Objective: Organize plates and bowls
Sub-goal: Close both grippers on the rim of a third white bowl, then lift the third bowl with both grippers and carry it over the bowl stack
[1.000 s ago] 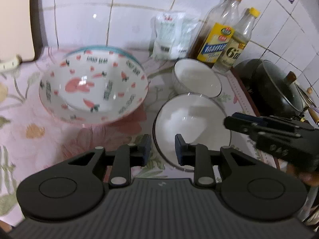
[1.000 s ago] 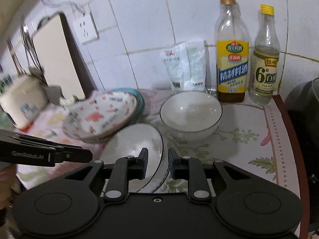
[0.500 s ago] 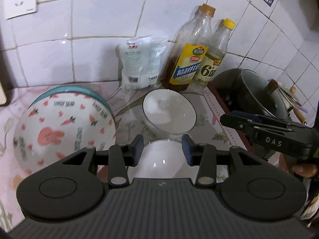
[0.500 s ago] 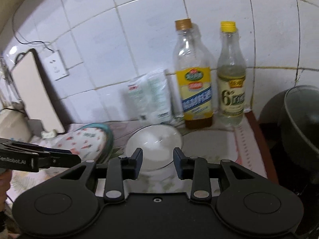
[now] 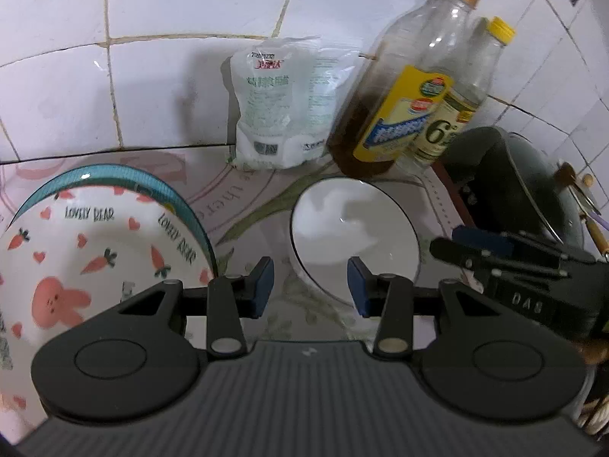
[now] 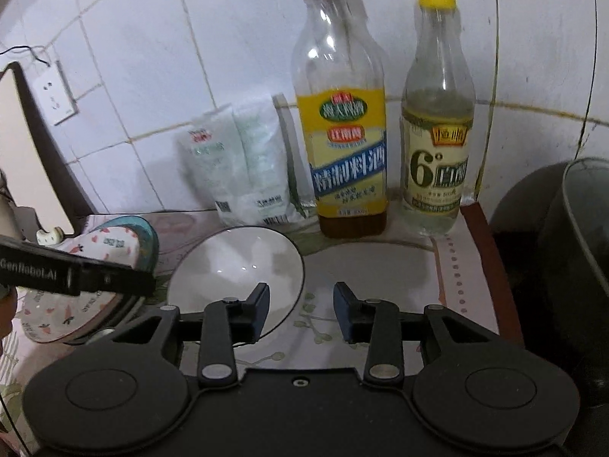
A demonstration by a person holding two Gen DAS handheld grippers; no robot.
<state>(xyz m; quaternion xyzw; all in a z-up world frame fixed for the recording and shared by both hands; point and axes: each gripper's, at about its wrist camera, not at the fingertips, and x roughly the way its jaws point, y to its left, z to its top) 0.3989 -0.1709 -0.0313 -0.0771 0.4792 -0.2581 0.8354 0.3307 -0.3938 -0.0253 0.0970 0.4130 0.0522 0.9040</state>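
A white bowl with a dark rim (image 5: pixel 354 236) stands on the patterned counter, just beyond my open, empty left gripper (image 5: pixel 310 285). To its left lies a stack of plates, a carrot and rabbit print plate (image 5: pixel 87 259) on a teal-rimmed one (image 5: pixel 114 175). In the right wrist view the same white bowl (image 6: pixel 236 262) sits ahead and left of my open, empty right gripper (image 6: pixel 300 312), with the printed plates (image 6: pixel 110 251) at far left behind the left gripper's body. The right gripper's body shows at the right of the left wrist view (image 5: pixel 514 270).
Against the tiled wall stand a yellow-labelled cooking wine bottle (image 6: pixel 342 144), a vinegar bottle (image 6: pixel 437 144) and white salt bags (image 6: pixel 236 167). A dark lidded pot (image 5: pixel 514 186) sits to the right past the counter's edge. A wall socket (image 6: pixel 55 95) is at the left.
Both grippers have moved forward toward the wall and the small white bowl. The larger white plate seen near the fingers earlier has dropped out of view below them. Both jaws opened wider.
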